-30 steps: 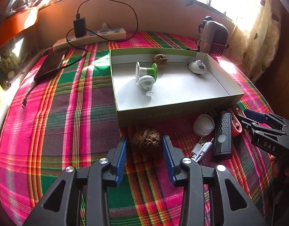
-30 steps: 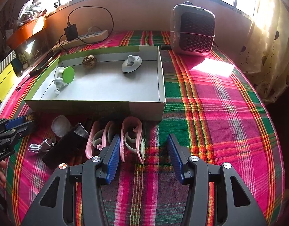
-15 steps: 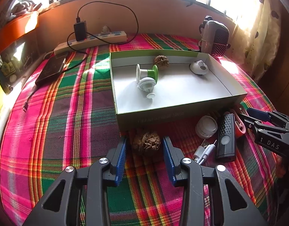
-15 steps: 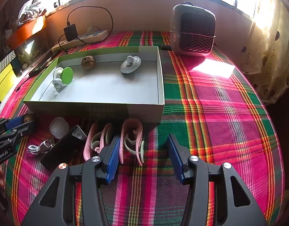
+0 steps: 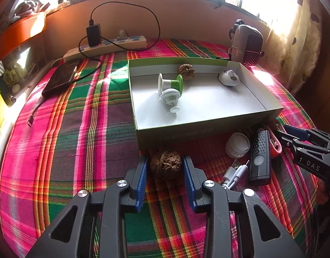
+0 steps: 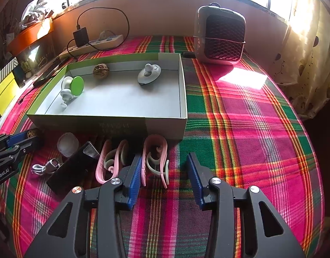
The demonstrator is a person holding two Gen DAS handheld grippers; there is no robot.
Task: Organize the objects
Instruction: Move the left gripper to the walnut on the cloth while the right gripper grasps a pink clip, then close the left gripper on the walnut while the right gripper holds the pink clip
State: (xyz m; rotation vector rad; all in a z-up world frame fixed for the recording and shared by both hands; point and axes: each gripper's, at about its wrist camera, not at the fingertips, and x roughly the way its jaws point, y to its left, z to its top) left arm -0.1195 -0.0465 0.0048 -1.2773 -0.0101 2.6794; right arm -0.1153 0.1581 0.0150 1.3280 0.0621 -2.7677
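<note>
A brown walnut [image 5: 166, 164] lies on the plaid cloth just before the green cardboard box [image 5: 197, 126]. My left gripper [image 5: 165, 161] straddles it, jaws closing, a thin gap still showing on the left side. My right gripper [image 6: 164, 159] stands over a pink and pale-green hook [image 6: 155, 159]; its jaws are closing too, and the right pad is well clear of the hook. A second pink hook [image 6: 111, 161] lies to its left. The box [image 6: 100, 120] holds another walnut [image 6: 101, 71], a green and white spool [image 6: 72, 89] and a white knob [image 6: 148, 73].
Between the grippers lie a white round cap [image 5: 237, 145], a black remote-like device [image 5: 259, 157] and a white cable plug [image 5: 235, 173]. At the back are a power strip [image 5: 109, 45], a black power bank [image 5: 60, 78] and a small heater [image 6: 221, 35]. A curtain hangs at right.
Both pairs of jaws have narrowed, the left around the walnut, the right around the pink hook. Neither hand has shifted, and the objects lie where they were.
</note>
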